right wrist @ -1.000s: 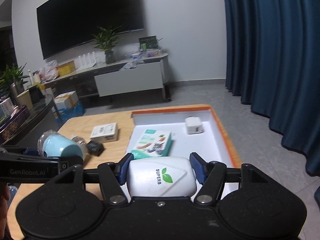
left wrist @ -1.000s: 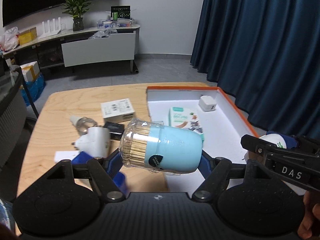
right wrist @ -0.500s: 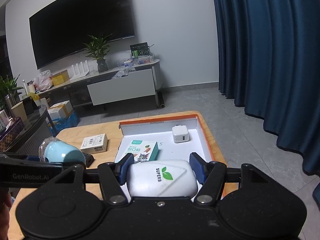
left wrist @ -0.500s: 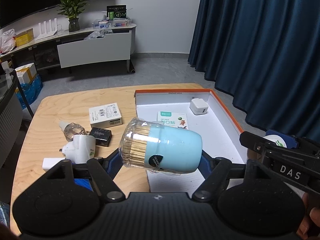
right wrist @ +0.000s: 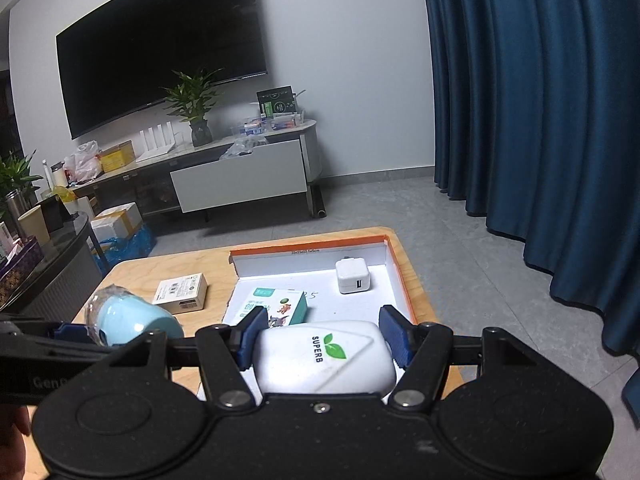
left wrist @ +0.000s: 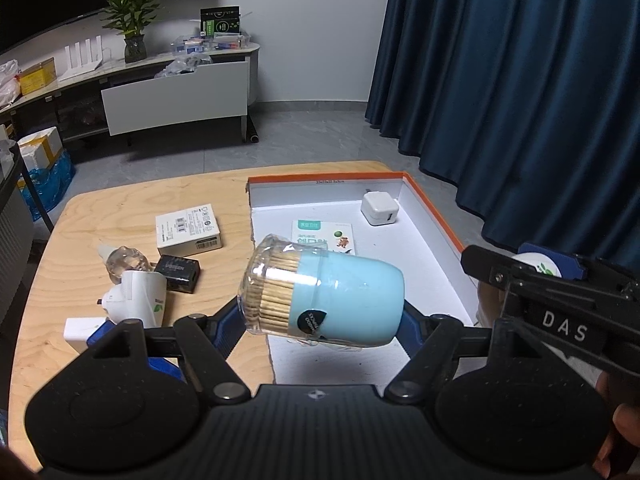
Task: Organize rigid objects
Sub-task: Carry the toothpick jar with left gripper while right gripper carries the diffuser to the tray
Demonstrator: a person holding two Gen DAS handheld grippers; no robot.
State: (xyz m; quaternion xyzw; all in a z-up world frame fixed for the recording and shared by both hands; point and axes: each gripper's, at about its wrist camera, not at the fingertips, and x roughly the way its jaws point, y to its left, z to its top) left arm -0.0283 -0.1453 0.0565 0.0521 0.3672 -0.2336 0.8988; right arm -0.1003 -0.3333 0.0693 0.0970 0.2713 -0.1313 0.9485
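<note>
A: What's hidden or cut off on the left?

B: On the surface (left wrist: 120, 208), a white plug-in (left wrist: 136, 298) is partly behind the left gripper (left wrist: 320, 316), and a white block (left wrist: 80, 328) beside it is cut off by that gripper's body. A clear bottle (left wrist: 124, 260) and a black box (left wrist: 178, 274) lie near it, a white box (left wrist: 188, 230) farther back.

A: And the left gripper's pose?

B: Raised over the tray (left wrist: 436, 216) edge, jaws closed on a toothpick jar (left wrist: 324, 294) lying sideways, clear lid pointing left. The jar covers part of a green box (left wrist: 324, 232) in the tray. A charger (left wrist: 379, 209) sits near the tray's far corner.

A: The right gripper?

B: The right gripper (right wrist: 322, 340) is raised above the tray's near end, jaws clamped on a white SUPERB device (right wrist: 324, 356). From the left camera only a sliver of that device shows behind the black arm marked DAS.

A: What does the right camera add?

B: The device's whole top with its leaf logo, and the charger's USB port. It doesn't show the bottle, black box or plug-in; the jar hides that area.
</note>
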